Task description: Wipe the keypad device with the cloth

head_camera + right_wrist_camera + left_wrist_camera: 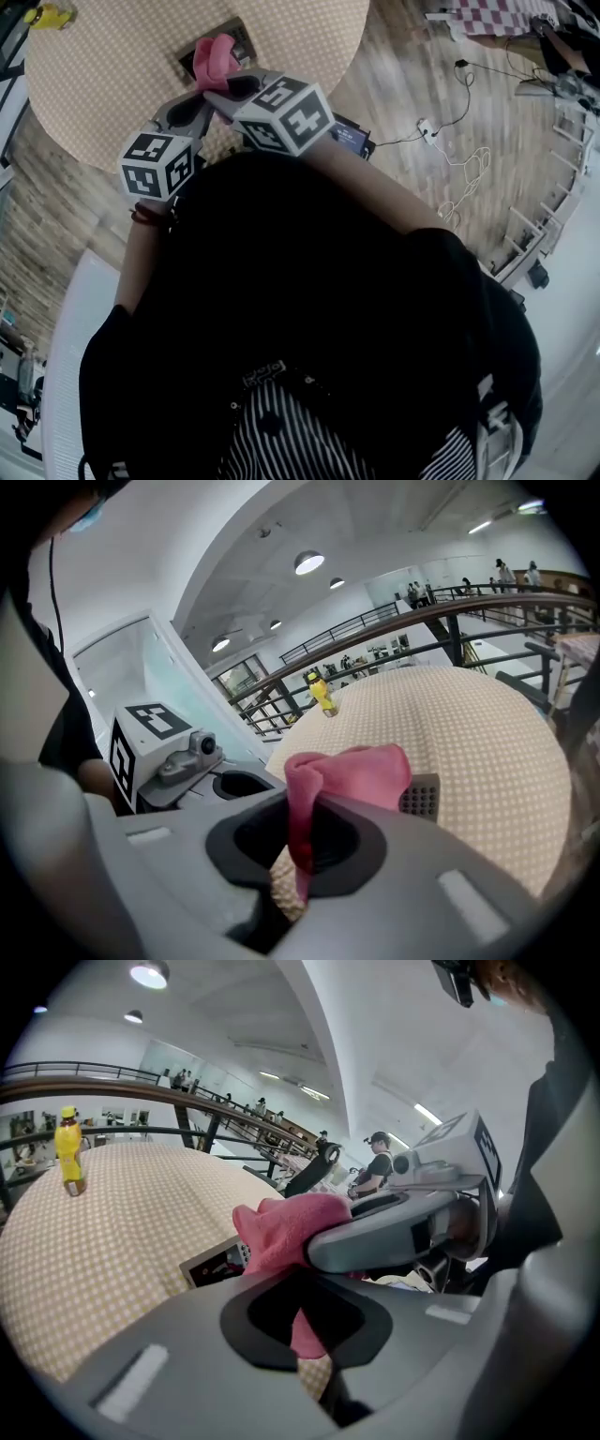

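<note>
Below, a checked table (94,75) stands on planks (403,66)

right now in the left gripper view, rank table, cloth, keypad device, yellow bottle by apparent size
1. table
2. cloth
3. keypad device and yellow bottle: they look alike; the device is partly hidden by the cloth, the bottle farther away

A round table (112,84) in beige checked cloth fills the head view's 11 o'clock, with a yellow bottle (49,16) at its far edge. Wood-plank floor (422,75) strewn with white cables (464,183) lies at 2 o'clock. Round ceiling lamps (309,562) glow above a dark railing (394,621).
</note>
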{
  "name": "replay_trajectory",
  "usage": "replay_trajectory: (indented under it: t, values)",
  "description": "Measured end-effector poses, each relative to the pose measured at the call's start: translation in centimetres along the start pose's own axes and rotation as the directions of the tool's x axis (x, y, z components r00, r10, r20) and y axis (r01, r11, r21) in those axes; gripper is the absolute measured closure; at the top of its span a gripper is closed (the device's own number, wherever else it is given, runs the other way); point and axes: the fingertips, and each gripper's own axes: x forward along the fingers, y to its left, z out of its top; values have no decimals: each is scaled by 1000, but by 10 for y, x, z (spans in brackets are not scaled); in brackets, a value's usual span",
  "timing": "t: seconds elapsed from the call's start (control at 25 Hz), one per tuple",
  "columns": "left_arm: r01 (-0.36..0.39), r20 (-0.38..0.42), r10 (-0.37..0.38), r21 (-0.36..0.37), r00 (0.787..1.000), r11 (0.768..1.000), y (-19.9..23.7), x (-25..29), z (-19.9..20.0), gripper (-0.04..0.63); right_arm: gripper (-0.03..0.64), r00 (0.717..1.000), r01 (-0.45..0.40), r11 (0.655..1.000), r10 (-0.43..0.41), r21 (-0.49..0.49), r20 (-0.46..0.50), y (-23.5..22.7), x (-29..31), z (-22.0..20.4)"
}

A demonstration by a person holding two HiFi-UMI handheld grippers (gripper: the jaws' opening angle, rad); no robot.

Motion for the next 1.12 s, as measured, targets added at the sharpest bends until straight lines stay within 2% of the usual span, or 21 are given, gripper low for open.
replay_trajectory:
  t: [0.2,0.44,0.72,1.12]
  values:
    - [-70,21,72,-62,997,996,25,1,11,595,584,999,-43,999,43,-11,12,-9,17,19]
    - [-106,-2,106,-73,994,992,42,9,19,595,586,997,-61,998,60,9,37,-22,28,30]
    - [-84,-34,81,-97,996,992,55,24,23,595,585,997,-67,997,66,35,38,-41,36,33]
    - [-24,-81,18,-83,997,996,67,55,26,595,584,999,-36,996,33,79,39,-73,41,31]
